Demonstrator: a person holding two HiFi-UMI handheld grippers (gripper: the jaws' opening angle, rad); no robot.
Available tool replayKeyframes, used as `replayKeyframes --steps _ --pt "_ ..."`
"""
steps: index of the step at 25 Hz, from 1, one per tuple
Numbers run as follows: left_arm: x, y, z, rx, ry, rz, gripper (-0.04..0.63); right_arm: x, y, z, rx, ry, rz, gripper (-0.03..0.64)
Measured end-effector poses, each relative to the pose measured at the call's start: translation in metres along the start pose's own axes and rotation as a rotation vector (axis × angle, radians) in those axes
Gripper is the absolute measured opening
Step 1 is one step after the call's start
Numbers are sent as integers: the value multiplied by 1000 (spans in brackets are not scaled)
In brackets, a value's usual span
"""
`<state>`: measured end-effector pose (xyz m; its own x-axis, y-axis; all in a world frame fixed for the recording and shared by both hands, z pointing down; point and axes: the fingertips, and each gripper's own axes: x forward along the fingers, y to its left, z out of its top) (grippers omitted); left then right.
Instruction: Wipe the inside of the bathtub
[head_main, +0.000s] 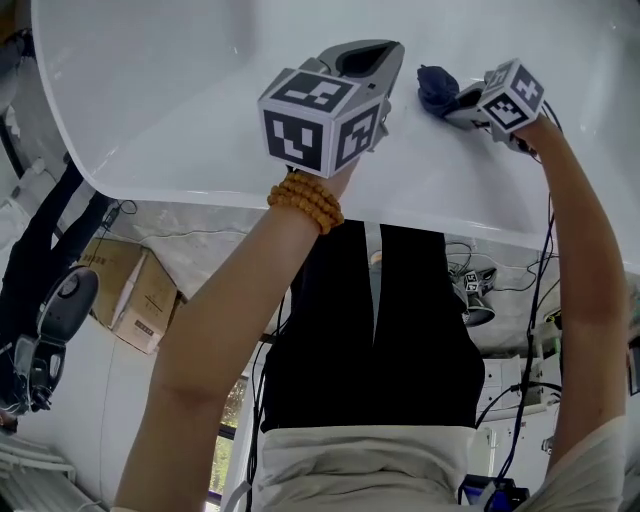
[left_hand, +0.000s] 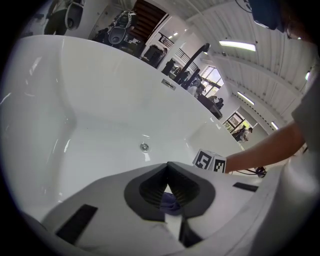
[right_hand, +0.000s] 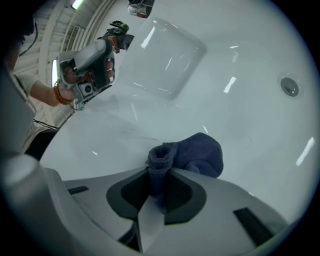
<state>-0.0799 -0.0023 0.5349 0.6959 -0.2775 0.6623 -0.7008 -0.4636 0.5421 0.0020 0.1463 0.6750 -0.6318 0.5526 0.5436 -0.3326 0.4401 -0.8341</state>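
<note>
Jaws of the right gripper (right_hand: 159, 175) are clenching a rolled end of a dark blue cloth (right_hand: 200, 152). Jaws of the left gripper (left_hand: 167, 167) are meeting at their tips. A small bluish-purple patch is showing in the slit behind those tips, and it cannot be told whether that patch is being gripped.

1. White bathtub (head_main: 180, 90): its smooth inner surface is filling the background of both gripper views and is reflecting the ceiling lights.
2. Both grippers are reaching into the tub, the right one well to the right of the left one in the head view. The left gripper's marker cube (head_main: 320, 120) is facing the head camera.
3. Cloth: its bunched body is lying on the tub's inner surface just beyond the right jaw tips, between the two grippers in the head view. Its gripped end is standing up between the pads.
4. Round metal drain (right_hand: 290, 86): it is sitting in the tub surface well apart from the cloth.
5. Bracelet of orange-brown beads (head_main: 305, 200): it is circling the wrist behind the left gripper.
</note>
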Motion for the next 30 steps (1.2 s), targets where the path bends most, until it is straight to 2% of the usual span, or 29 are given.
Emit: replayKeyframes --steps 3,7,10,15,19,25,30 --pt "-16 -45 -5 -2 5 7 -2 -25 51 -25 -23 -33 43 78" --pt "-34 -83 -12 4 -23 10 -2 -47 99 -42 -55 -90 53 78" --pt "-40 -99 -32 -15 -33 14 -2 -48 125 -55 -78 -142 64 78" --pt "-41 -107 -28 -60 -32 -1 -2 -80 158 -50 -78 -185 104 78" --pt "-34 -101 -34 -23 -36 -9 -2 -82 160 -51 -81 -203 125 78" --pt "-48 -85 -19 -22 -42 -11 -2 -84 171 -42 -59 -193 99 80" --pt "-15 -69 -7 -31 -58 2 -2 -74 131 -54 -25 -174 87 80"
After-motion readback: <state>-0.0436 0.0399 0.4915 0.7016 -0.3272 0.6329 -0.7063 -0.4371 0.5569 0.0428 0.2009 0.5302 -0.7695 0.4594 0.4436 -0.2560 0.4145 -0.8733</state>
